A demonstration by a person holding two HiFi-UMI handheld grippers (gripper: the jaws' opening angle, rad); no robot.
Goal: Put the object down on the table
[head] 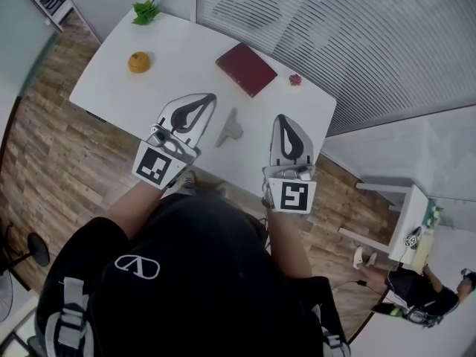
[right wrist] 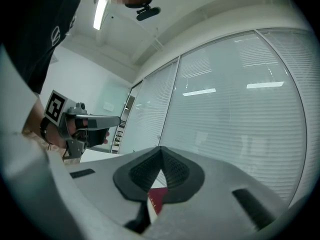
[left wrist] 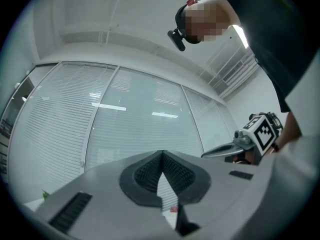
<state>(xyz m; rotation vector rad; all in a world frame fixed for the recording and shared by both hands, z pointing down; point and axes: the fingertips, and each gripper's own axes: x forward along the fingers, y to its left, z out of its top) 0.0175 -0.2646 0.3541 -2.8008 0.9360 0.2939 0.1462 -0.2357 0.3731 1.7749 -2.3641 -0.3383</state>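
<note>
A white table [head: 178, 65] carries a dark red book [head: 246, 68], an orange [head: 138, 62], a small green plant [head: 146, 10] and a tiny red thing [head: 295, 79]. My left gripper [head: 204, 100] hovers over the table's near edge, its jaws shut with nothing between them. The right gripper [head: 283, 120] hangs beside it, also shut and empty. In the left gripper view the pads [left wrist: 150, 171] meet at the tip, and the right gripper [left wrist: 222, 152] shows at the side. Below the joined pads [right wrist: 175, 170] in the right gripper view, the red book [right wrist: 156, 200] shows.
Slatted blinds [head: 335, 36] cover the glass wall behind the table. Wooden floor [head: 52, 155] lies to the left, with a fan base [head: 36, 250]. A small white desk [head: 398, 199] and a crouching person [head: 416, 292] are at the lower right.
</note>
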